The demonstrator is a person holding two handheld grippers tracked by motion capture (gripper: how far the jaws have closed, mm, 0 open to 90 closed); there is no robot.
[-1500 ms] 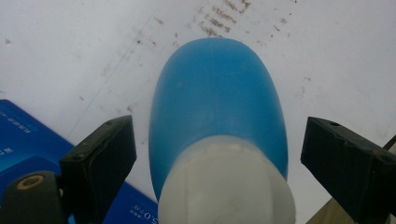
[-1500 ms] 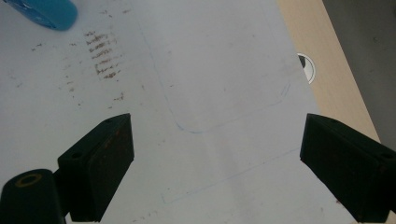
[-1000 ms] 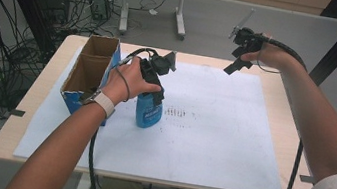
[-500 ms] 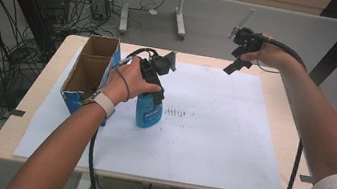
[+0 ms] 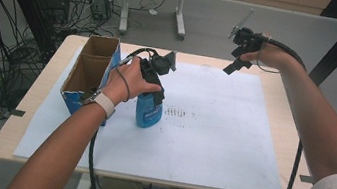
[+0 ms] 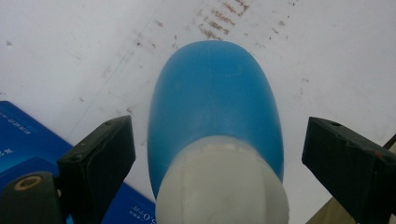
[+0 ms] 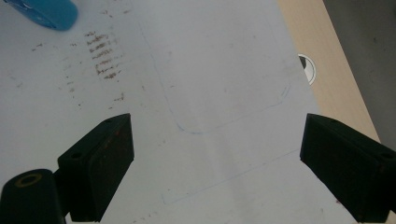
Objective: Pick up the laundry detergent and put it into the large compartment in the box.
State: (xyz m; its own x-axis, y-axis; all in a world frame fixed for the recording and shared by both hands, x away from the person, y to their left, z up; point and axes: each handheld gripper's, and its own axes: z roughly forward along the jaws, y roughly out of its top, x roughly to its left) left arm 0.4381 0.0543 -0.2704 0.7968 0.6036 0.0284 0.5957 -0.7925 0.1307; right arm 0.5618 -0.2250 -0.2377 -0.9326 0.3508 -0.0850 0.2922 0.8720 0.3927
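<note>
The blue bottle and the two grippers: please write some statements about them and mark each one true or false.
1. The blue bottle stands upright on the white sheet. True.
2. The left gripper is clamped tightly on the bottle. False: in the left gripper view its jaws stand apart on either side, with gaps to the bottle.
3. The right gripper holds a cloth. False: its jaws are open with nothing between them.
4. The cardboard box sits near the table's left edge in the high view. True.
5. The bottle lies inside the box. False: it stands beside it, on the sheet.
</note>
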